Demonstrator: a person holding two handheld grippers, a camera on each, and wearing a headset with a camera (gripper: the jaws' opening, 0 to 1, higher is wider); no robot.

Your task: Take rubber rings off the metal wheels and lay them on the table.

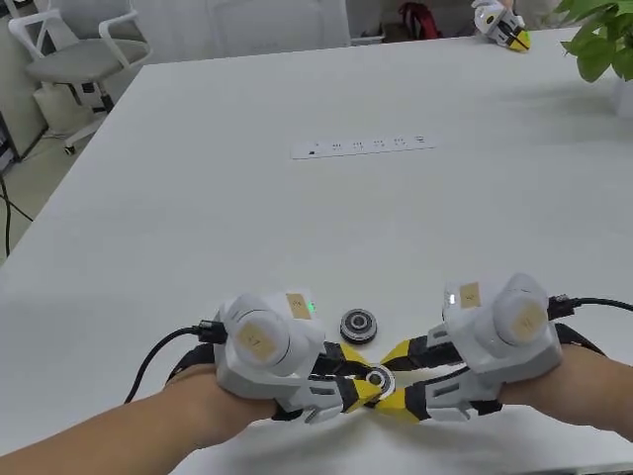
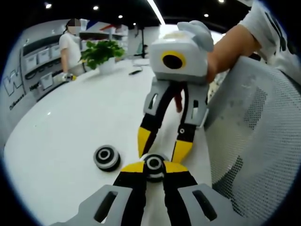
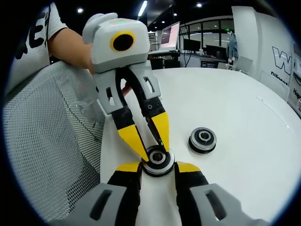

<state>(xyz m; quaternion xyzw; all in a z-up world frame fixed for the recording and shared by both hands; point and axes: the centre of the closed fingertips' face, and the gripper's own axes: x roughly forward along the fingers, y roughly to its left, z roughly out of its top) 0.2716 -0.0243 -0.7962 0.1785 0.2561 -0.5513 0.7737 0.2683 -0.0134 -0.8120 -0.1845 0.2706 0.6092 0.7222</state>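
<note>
A small metal wheel (image 1: 377, 380) with a black rubber ring hangs just above the near edge of the white table (image 1: 297, 218), caught between both grippers. My left gripper (image 1: 358, 376) is shut on the wheel (image 2: 154, 165) from the left. My right gripper (image 1: 394, 381) is shut on the same wheel (image 3: 158, 160) from the right. In the left gripper view the right gripper (image 2: 162, 146) straddles the wheel from above. In the right gripper view the left gripper (image 3: 153, 141) pinches its upper rim. A second ringed wheel (image 1: 358, 325) (image 2: 106, 157) (image 3: 202, 140) lies flat on the table just beyond.
A white power strip (image 1: 363, 146) lies mid-table. A plant (image 1: 603, 40) stands at the far right and a yellow-white device (image 1: 501, 22) at the far edge. An office chair (image 1: 79, 49) is off the far left; a mesh chair back (image 2: 254, 141) is close behind.
</note>
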